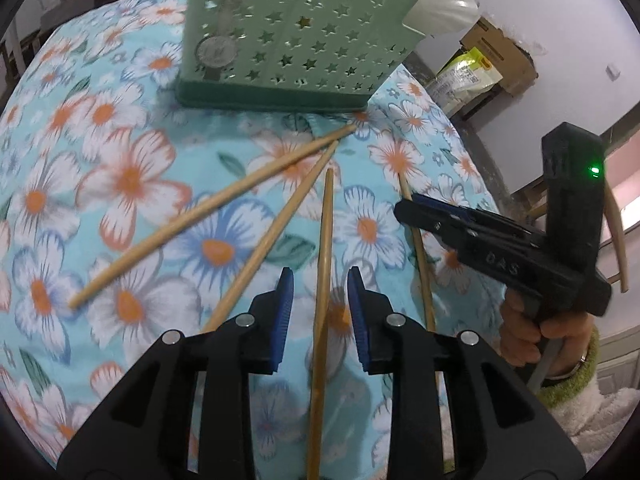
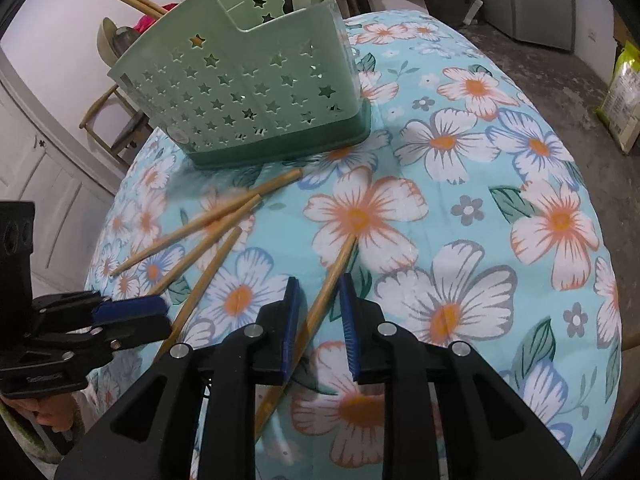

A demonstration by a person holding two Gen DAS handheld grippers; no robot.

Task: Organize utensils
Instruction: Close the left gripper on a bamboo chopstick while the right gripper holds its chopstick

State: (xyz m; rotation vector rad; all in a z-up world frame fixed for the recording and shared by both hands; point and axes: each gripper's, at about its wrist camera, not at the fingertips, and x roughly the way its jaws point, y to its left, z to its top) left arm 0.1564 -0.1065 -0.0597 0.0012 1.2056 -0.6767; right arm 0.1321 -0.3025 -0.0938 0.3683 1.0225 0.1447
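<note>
Chopsticks lie scattered on a floral tablecloth (image 2: 460, 208) in front of a green star-punched utensil basket (image 2: 248, 100) at the far side. The left gripper (image 1: 319, 280) straddles one chopstick (image 1: 325, 240), pads apart and not pressing it; the right gripper (image 2: 319, 292) likewise brackets another chopstick (image 2: 332, 276), fingers spread.

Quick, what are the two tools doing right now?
Left tool: open, a chopstick lying between its pads.
Right tool: open, another chopstick between its pads.
</note>
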